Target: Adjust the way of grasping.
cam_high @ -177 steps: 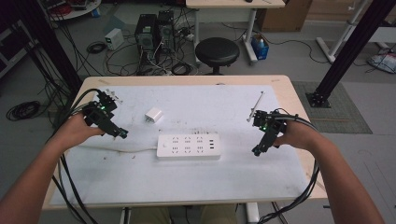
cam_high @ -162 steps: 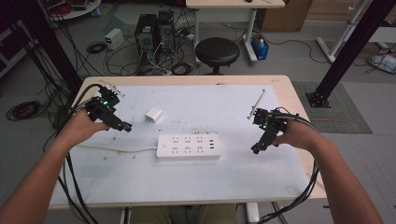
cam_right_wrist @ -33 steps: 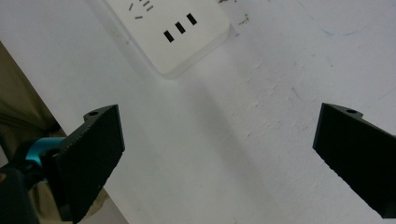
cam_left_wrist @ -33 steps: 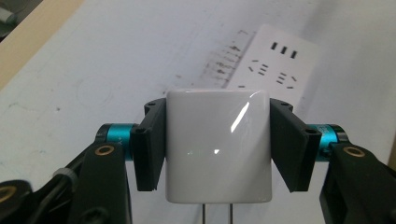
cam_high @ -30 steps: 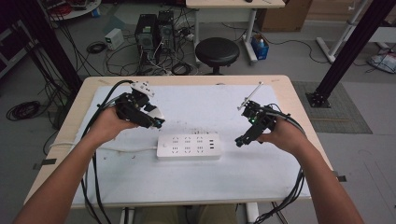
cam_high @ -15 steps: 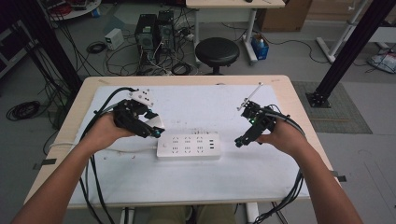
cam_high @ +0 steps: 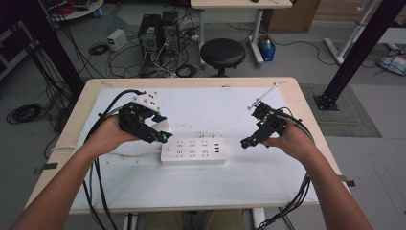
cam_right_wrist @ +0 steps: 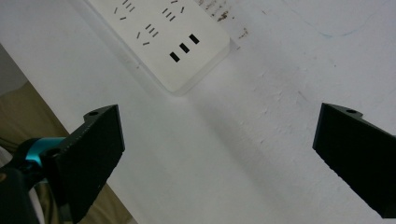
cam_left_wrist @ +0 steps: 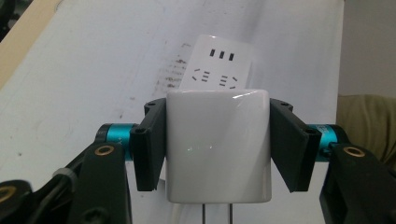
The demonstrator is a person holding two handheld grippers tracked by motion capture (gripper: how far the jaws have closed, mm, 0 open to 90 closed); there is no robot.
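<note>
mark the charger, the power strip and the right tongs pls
white charger (cam_left_wrist: pixel 218 144), left gripper view, on its broad front face.
power strip (cam_high: pixel 193 150), high view, on its top face among the sockets.
right tongs (cam_right_wrist: pixel 219 154), right gripper view, midway between the tips.

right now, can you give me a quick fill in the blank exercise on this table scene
1. The left tool is shut on a white ____.
2. The right tool hangs over the table with its jaws ____.
3. The power strip lies flat on the white table, ____ the two tools.
4. Two metal ____ stick out of the adapter at its bottom edge in the left gripper view.

Missing words: adapter; open; between; prongs
</note>
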